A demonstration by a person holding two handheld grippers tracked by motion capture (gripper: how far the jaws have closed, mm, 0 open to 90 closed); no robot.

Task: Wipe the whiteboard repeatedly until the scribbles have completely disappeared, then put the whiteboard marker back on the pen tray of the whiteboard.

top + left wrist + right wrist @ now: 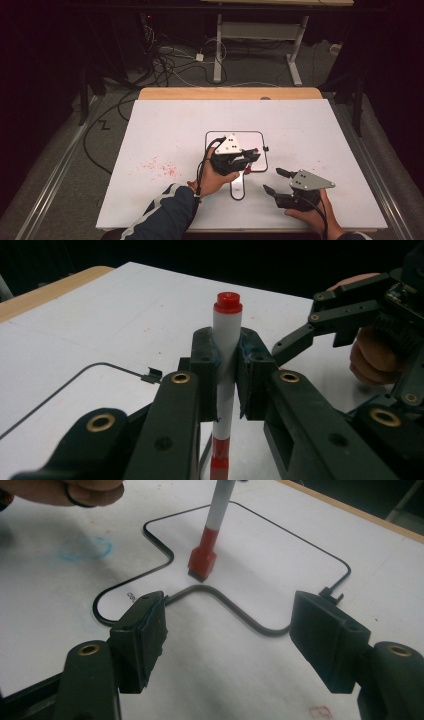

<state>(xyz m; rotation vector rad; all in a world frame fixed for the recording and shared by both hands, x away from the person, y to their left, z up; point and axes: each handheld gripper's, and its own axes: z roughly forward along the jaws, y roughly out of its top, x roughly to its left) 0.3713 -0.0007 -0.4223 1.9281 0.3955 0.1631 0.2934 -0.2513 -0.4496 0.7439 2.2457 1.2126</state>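
Left gripper [252, 156]: over the middle of the white board, jaws clamped tight on the marker, the grey three-cornered plate on top facing up in the high view.

Marker [226, 350]: white barrel, red at both ends. In the left gripper view it stands up between the two blue-smeared pads with a red end above them and the rest running down below.

Marker's lower end: in the right gripper view the red cap [204, 556] hangs at a slight tilt over the board, inside the black outline; I cannot tell whether it touches the surface.

Right gripper [274, 181]: nearer the person's edge, off to the right of the other one, jaws spread wide with nothing between them, only bare board and a stretch of the black line.

Black outline [264, 150]: a thin dark loop lying flat on the board, a rounded box with a narrow neck running toward the person. The left gripper sits right over it; the right gripper's jaws point at it from just outside.

White board [180, 120]: covers most of the wooden table [230, 93], whose far strip peeks out behind it.

Red specks [161, 167]: a scatter on the board, left of the left hand [212, 180].

Blue smudge [84, 547]: a faint ring on the board in the right gripper view, beside the outline.

Right hand [312, 215]: wrapped round the gripper's body at the near edge.
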